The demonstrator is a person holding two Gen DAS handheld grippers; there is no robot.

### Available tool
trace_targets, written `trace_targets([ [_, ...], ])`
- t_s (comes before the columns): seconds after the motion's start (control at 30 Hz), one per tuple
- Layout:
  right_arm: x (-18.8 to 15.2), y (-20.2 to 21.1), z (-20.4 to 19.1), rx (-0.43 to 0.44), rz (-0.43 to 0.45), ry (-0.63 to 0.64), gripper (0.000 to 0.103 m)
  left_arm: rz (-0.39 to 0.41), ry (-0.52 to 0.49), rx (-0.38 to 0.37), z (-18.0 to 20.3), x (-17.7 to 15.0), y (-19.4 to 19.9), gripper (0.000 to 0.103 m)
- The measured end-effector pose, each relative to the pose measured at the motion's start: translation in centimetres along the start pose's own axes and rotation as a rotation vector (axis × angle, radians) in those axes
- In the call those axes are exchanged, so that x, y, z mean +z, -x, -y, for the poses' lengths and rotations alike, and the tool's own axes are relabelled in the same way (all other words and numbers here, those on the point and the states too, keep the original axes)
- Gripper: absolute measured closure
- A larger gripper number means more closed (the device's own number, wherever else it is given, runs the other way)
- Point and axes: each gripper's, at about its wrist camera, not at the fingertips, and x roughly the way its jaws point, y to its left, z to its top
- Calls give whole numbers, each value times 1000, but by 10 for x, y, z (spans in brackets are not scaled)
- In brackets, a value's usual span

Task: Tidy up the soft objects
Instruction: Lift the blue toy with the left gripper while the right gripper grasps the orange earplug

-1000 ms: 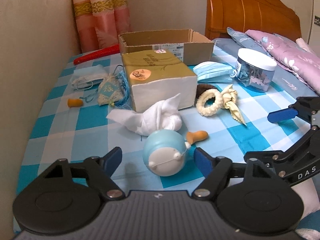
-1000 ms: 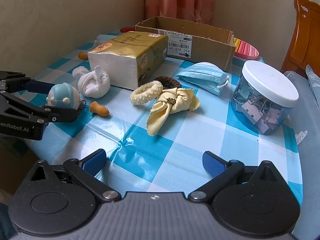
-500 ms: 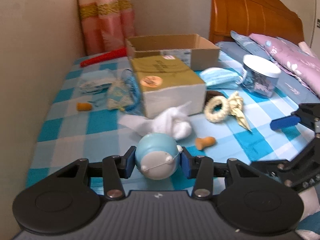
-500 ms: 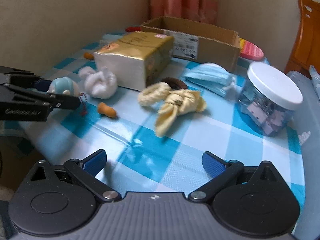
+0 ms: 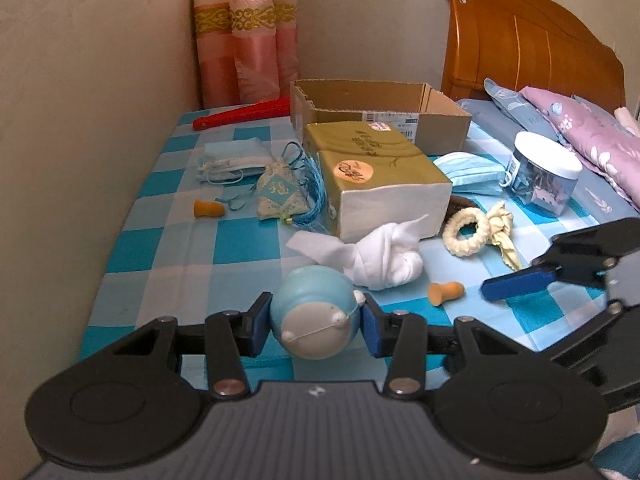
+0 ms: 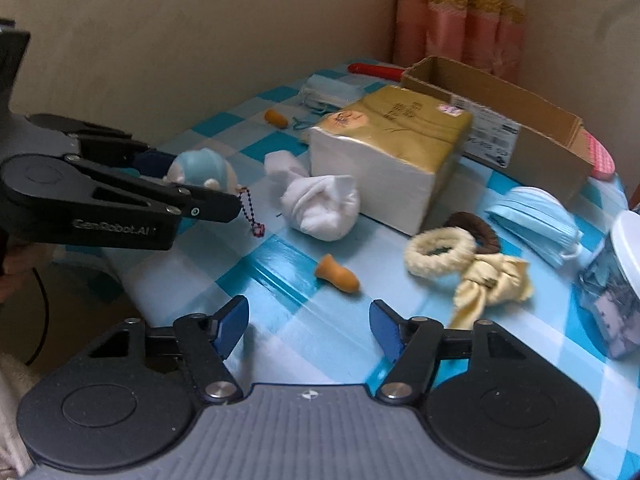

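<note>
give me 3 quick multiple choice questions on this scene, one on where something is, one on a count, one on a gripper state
1. Where does the white knotted cloth lie?
A. inside the cardboard box
B. against the tissue pack's near side
C. on the jar lid

2. How many orange earplugs are on the table?
A. one
B. two
C. four

3. What is the left gripper doing?
A. hanging open
B. shut on nothing
C. shut on the blue round toy

Answers:
1 B, it rests before the tissue pack.
2 B, one near the cloth, one by the sachet.
3 C, both pads press the blue round toy.
</note>
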Motion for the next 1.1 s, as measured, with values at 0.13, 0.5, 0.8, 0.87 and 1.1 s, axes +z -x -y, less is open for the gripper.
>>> trace_targets([
  [0.13,7,-11,-6,-15,-13,16,33,7,16,4,-4,1,1,58],
  [0.5,20,-23,-8,-15,-8,10,41,1,35,18,-11,2,-1,58],
  [0.8,29,-31,-7,-55,-5,1,56,-10,40,28,-13,2,-4,58],
  [0.87,29,-32,-6,-60,-6,-6,66,-11,40,29,-13,1,-4,58],
  [1.1,31,-31,-7,-85,-9,1,72,-17,31,35,-12,3,-2,58],
])
